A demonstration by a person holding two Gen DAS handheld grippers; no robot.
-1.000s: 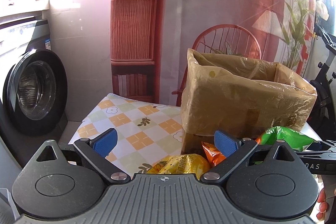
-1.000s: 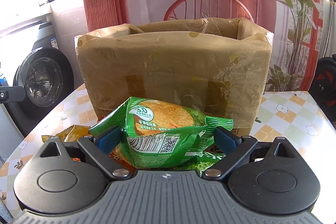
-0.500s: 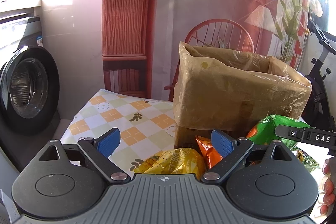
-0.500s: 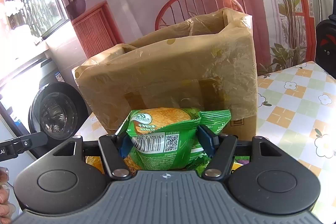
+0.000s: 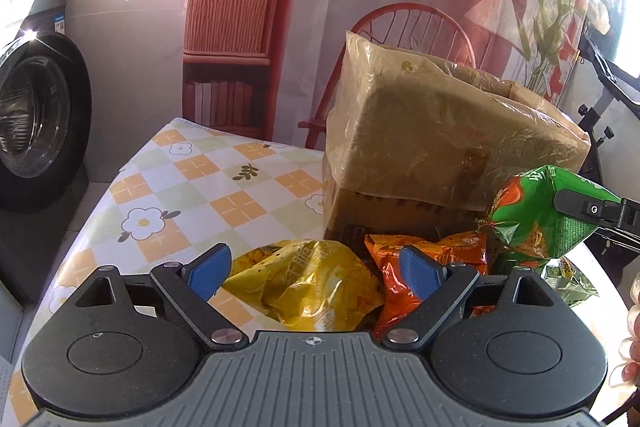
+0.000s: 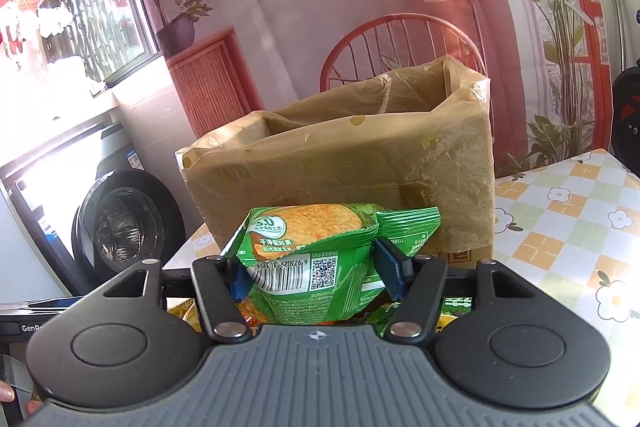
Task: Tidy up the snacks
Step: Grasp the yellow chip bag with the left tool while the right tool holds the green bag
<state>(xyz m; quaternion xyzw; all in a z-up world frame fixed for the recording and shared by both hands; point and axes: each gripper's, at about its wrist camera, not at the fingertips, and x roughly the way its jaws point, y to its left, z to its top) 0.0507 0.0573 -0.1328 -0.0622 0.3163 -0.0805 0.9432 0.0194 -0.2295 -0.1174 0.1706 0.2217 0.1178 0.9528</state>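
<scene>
My right gripper [image 6: 316,269] is shut on a green snack bag [image 6: 320,259] and holds it up in front of the brown plastic-lined cardboard box [image 6: 344,163], below its rim. The same green bag [image 5: 536,219] shows at the right in the left wrist view, raised off the table. My left gripper [image 5: 312,269] is open and low over a yellow snack bag [image 5: 312,283], with an orange snack bag [image 5: 424,259] by its right finger. The box [image 5: 432,143] stands just behind these bags.
The table has a checked flower-print cloth [image 5: 192,195]. Another green packet [image 5: 572,279] lies at the right. A washing machine [image 5: 32,123] stands left of the table. A red chair [image 6: 400,47] is behind the box.
My right gripper closed on the green bag and lifted it, swinging left. My left gripper moved down and closer to the yellow and orange bags, staying open.
</scene>
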